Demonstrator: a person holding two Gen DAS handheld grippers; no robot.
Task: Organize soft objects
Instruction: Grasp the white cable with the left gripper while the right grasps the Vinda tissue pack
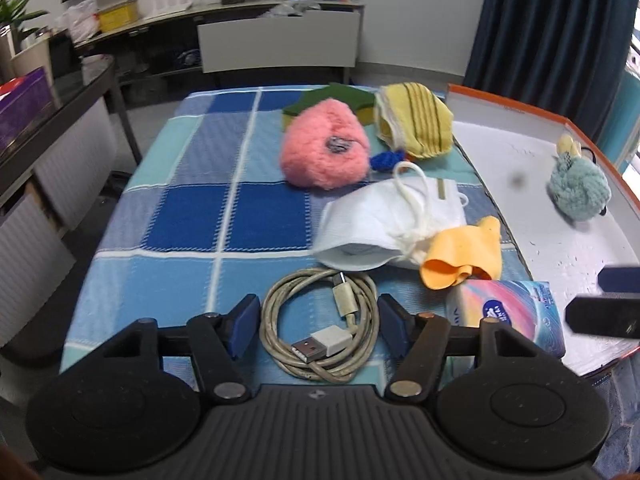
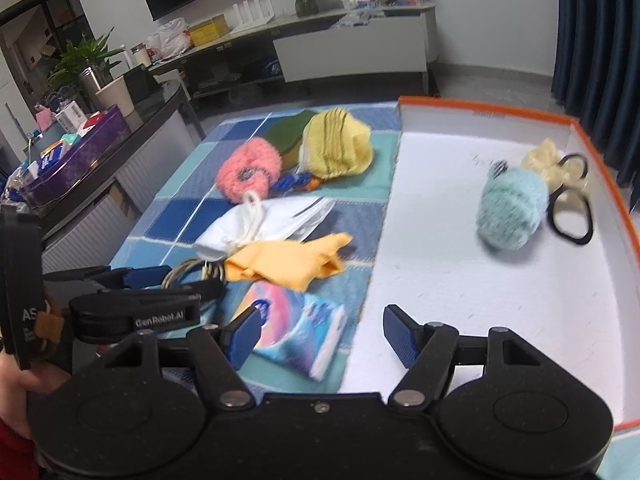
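Observation:
A coiled beige USB cable (image 1: 320, 328) lies on the blue checked cloth (image 1: 200, 208), and my left gripper (image 1: 319, 326) is shut on it, one blue pad against each side of the coil. Beyond it lie a white face mask (image 1: 380, 224), an orange cloth (image 1: 464, 256), a pink fluffy thing (image 1: 324, 150) and a yellow striped cloth (image 1: 416, 124). My right gripper (image 2: 319, 334) stands open over the near left corner of the white box (image 2: 440, 240), holding nothing. A teal plush (image 2: 512, 208) lies inside the box.
A tissue pack (image 2: 300, 332) lies by the box's near left corner. A green and yellow sponge (image 1: 320, 102) sits at the cloth's far end. A black hair tie (image 2: 570, 218) and a pale yellow scrunchie (image 2: 548, 160) lie in the box. A dark side table (image 2: 120, 152) stands left.

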